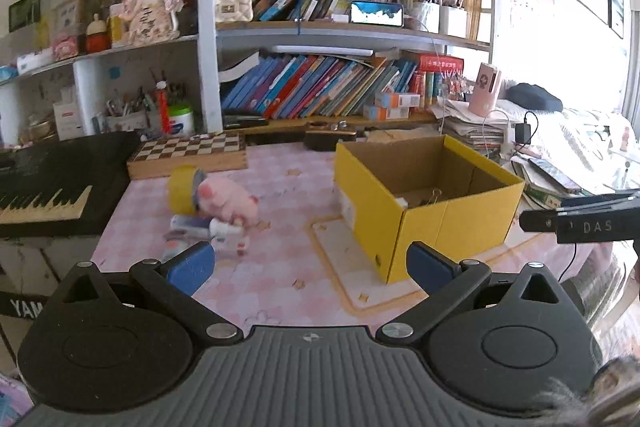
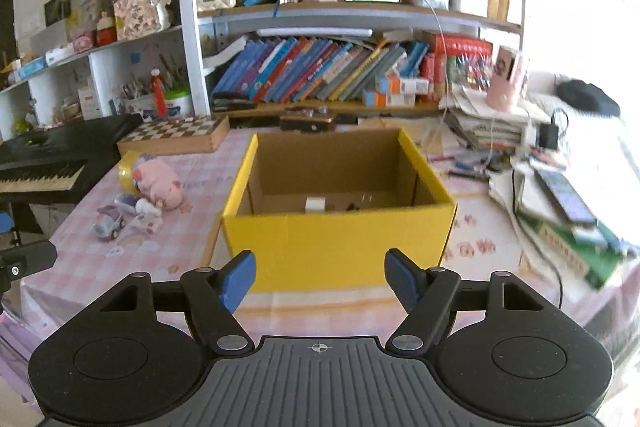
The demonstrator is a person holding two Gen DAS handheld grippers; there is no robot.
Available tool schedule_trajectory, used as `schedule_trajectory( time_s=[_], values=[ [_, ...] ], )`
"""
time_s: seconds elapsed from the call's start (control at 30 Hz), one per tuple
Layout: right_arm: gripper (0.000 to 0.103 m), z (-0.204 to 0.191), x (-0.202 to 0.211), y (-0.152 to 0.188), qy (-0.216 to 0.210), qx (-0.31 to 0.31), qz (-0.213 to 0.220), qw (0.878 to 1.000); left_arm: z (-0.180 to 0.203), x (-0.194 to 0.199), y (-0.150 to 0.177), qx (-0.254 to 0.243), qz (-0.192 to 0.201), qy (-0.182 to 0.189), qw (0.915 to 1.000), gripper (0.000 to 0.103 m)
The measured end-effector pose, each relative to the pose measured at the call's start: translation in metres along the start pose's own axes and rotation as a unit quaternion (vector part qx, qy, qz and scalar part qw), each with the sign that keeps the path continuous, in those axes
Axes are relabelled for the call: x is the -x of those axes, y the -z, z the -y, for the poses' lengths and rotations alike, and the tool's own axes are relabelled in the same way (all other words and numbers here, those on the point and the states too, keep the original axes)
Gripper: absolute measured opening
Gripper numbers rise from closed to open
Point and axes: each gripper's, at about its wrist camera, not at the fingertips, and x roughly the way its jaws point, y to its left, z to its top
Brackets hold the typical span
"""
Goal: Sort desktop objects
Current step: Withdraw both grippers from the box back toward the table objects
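Note:
A yellow cardboard box [image 1: 424, 211] [image 2: 340, 247] stands open on the pink checked tablecloth. A small white block [image 2: 316, 203] and a few dark bits lie on its floor. Left of the box lie a pink plush pig [image 1: 224, 201] [image 2: 158, 185], a yellow tape roll [image 1: 180, 187] [image 2: 128, 171], a little toy car [image 2: 108, 225] and other small toys [image 1: 224, 233]. My left gripper [image 1: 312, 267] is open wide, low over the cloth between the toys and the box, holding nothing. My right gripper [image 2: 320, 279] is open and empty just in front of the box's near wall.
A black keyboard [image 1: 52, 183] sits at the left table edge, with a chessboard box [image 1: 188, 151] behind the toys. Bookshelves [image 2: 320, 75] fill the back. Stacked papers, books and a cabled charger [image 2: 548, 135] crowd the right side. The right gripper's body [image 1: 580, 223] shows at the left view's right edge.

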Motion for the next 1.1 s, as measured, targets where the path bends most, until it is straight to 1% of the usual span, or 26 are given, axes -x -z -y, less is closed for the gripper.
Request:
schedule_trajectory(
  time_s=[0.2,0.3,0.43,0.6,0.67,0.77,1.0,1.1],
  values=[
    [0.073,-0.025,0.012,0.025,0.004,-0.01,-0.017,1.0,-0.021,0.014,0.021,0.013,-0.02,0.001,0.9997,0.103],
    [0.073,-0.038,0.017,0.039,0.007,-0.019,-0.022,1.0,-0.031,0.022,0.031,0.017,-0.027,-0.004,0.9995,0.103],
    [0.073,-0.053,0.021,0.055,0.013,-0.026,-0.026,0.999,-0.046,0.029,0.047,0.028,-0.036,-0.024,0.9987,0.103],
    [0.073,-0.074,0.021,0.071,0.015,-0.016,-0.034,0.999,-0.065,0.035,0.066,0.051,-0.055,-0.046,0.9961,0.103],
    [0.073,-0.084,0.021,0.075,0.008,-0.01,-0.038,0.999,-0.071,0.038,0.071,0.058,-0.062,-0.05,0.9952,0.103],
    [0.077,-0.099,0.022,0.079,-0.004,0.007,-0.044,0.999,-0.076,0.041,0.075,0.06,-0.068,-0.051,0.9946,0.103],
    [0.078,-0.126,0.019,0.086,-0.039,0.034,-0.069,0.996,-0.081,0.044,0.082,0.049,-0.08,-0.046,0.9946,0.103],
    [0.078,-0.135,0.018,0.086,-0.052,0.045,-0.07,0.995,-0.084,0.046,0.083,0.047,-0.081,-0.048,0.9945,0.103]
  ],
)
